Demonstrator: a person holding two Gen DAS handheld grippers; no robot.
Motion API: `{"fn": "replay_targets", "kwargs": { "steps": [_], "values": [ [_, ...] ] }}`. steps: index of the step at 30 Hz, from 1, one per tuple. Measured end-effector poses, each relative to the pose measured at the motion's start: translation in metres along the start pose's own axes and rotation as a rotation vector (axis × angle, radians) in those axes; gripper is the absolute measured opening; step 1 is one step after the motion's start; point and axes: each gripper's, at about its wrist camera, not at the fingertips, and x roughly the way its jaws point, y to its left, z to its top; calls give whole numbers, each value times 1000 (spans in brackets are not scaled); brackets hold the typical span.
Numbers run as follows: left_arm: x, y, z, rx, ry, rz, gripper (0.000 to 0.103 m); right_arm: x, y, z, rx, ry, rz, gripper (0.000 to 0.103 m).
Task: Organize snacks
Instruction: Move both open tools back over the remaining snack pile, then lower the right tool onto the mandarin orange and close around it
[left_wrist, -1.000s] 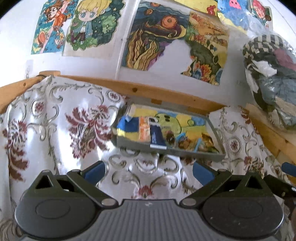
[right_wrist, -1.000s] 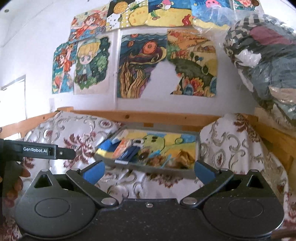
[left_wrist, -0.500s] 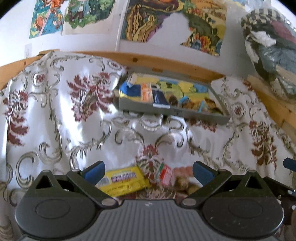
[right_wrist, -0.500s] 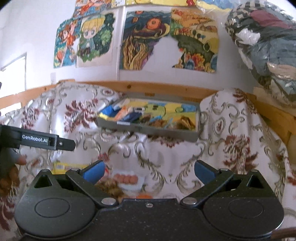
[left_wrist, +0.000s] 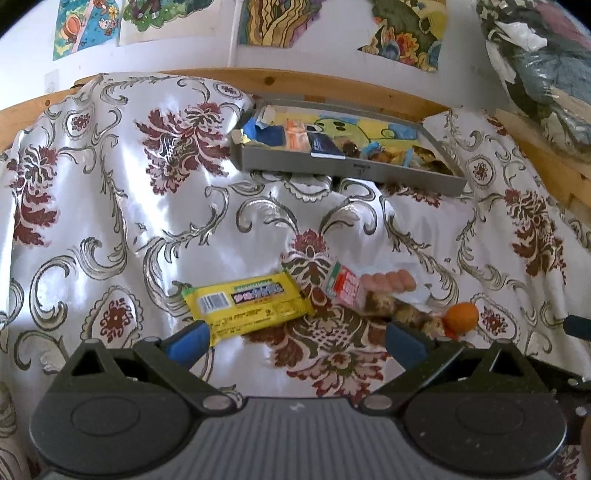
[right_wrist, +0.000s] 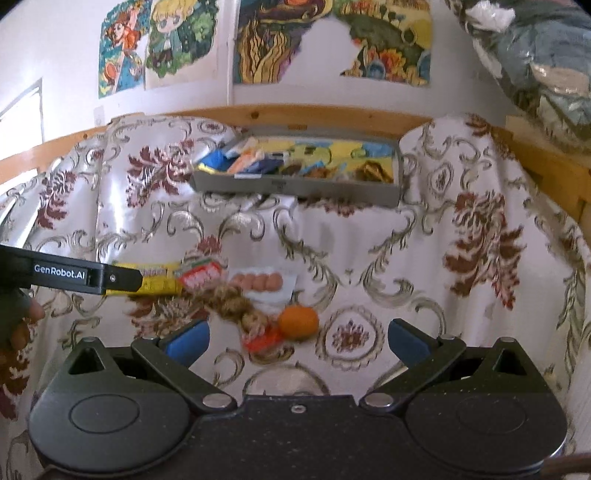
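Observation:
Loose snacks lie on the flowered cloth: a yellow bar packet (left_wrist: 247, 308), a red and white packet (left_wrist: 345, 286), a clear pack of small sausages (left_wrist: 388, 281), a bag of brown clusters (right_wrist: 236, 304) and an orange fruit (right_wrist: 298, 322). A grey tray (left_wrist: 343, 170) holding several snack packets sits at the back by the wooden rail. My left gripper (left_wrist: 295, 338) is open just short of the yellow packet, holding nothing. My right gripper (right_wrist: 295, 338) is open with the orange fruit just ahead between its fingers, apart from them.
The cloth (left_wrist: 110, 206) lies in folds over the whole surface. A wooden rail (left_wrist: 332, 86) and a wall with drawings close the back. A bulging plastic bag (left_wrist: 539, 70) hangs at the upper right. A gloved hand (right_wrist: 18, 321) holds the left gripper.
Both wrist views have tilted down over the last second. The loose snacks have come into view in front of both grippers and the tray has moved up the frame. Both grippers stayed open.

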Motion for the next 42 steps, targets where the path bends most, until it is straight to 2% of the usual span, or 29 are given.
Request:
{"fn": "replay_targets", "kwargs": {
  "steps": [6, 9, 19, 30, 42],
  "values": [
    [3, -1, -9, 24, 16, 0, 103, 8, 5, -12, 8, 56, 4, 102],
    [5, -2, -16, 44, 20, 24, 103, 13, 5, -15, 13, 78, 2, 102],
    [14, 3, -21, 35, 55, 18, 103, 26, 9, -18, 20, 124, -4, 102],
    [21, 1, -18, 26, 38, -35, 103, 37, 5, -15, 30, 129, -11, 102],
    [32, 3, -15, -26, 24, -118, 103, 54, -2, -1, 14, 89, -33, 102]
  ]
}}
